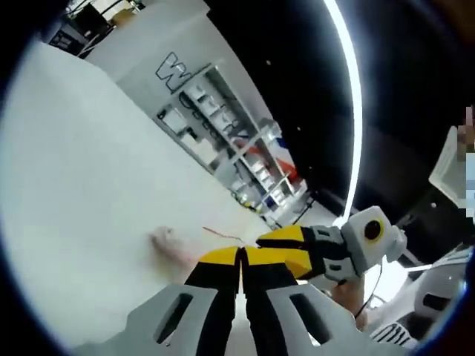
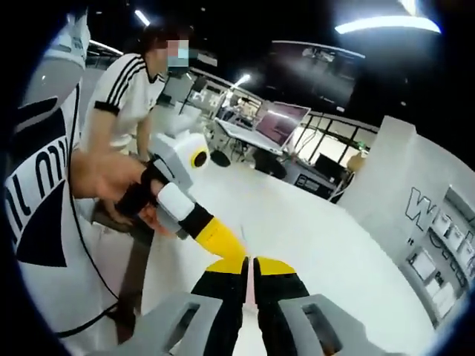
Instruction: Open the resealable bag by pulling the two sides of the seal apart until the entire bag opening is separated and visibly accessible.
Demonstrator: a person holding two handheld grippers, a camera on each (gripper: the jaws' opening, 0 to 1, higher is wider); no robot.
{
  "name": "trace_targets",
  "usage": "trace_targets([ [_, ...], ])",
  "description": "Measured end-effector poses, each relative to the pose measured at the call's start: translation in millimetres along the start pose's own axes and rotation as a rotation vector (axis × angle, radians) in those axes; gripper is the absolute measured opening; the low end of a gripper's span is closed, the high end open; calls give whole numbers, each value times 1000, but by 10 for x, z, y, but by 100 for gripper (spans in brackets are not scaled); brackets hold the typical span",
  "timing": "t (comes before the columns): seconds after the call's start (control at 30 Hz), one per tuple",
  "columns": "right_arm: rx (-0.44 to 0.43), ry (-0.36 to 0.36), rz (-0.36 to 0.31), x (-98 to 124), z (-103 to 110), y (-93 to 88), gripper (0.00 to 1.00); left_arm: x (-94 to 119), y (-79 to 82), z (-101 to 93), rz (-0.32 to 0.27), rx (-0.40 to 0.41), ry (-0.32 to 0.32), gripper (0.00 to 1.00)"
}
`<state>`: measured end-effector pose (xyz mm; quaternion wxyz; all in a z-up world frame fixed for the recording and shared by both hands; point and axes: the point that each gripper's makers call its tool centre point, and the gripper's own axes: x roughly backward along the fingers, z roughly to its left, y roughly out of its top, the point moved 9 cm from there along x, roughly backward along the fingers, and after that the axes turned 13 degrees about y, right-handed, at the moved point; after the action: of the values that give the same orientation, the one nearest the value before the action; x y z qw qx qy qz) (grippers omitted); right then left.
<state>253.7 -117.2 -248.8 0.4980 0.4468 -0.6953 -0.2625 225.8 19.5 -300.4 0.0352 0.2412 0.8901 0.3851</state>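
Observation:
The resealable bag [image 1: 178, 248] is clear film and hard to see; it lies on the white table [image 1: 89, 185], with a thin red seal line [image 1: 221, 234] running to my jaws. My left gripper [image 1: 242, 254] is shut, and the bag's top edge seems pinched in its yellow tips. My right gripper [image 1: 261, 239] comes in from the right, its tip touching the left one. In the right gripper view my right gripper [image 2: 250, 261] is shut on a pale strip of film. The left gripper [image 2: 226, 245] meets it from the left, held by a hand [image 2: 111, 178].
White table [image 2: 319, 230] stretches ahead. Shelves with boxes [image 1: 223, 133] stand beyond its far edge. A person in a striped white shirt [image 2: 133, 89] sits at the table's left side. A laptop [image 2: 280, 122] stands on a desk further back.

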Motion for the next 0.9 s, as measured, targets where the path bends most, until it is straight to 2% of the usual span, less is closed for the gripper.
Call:
trace_targets([
  [0.47,-15,52,68,-28,-17,-65,0,6,-36,-5,5,-45,13,2],
  [0.9,-26,29,92,-50,-32,-55,0,20,-43,-15,23,-104,32,1],
])
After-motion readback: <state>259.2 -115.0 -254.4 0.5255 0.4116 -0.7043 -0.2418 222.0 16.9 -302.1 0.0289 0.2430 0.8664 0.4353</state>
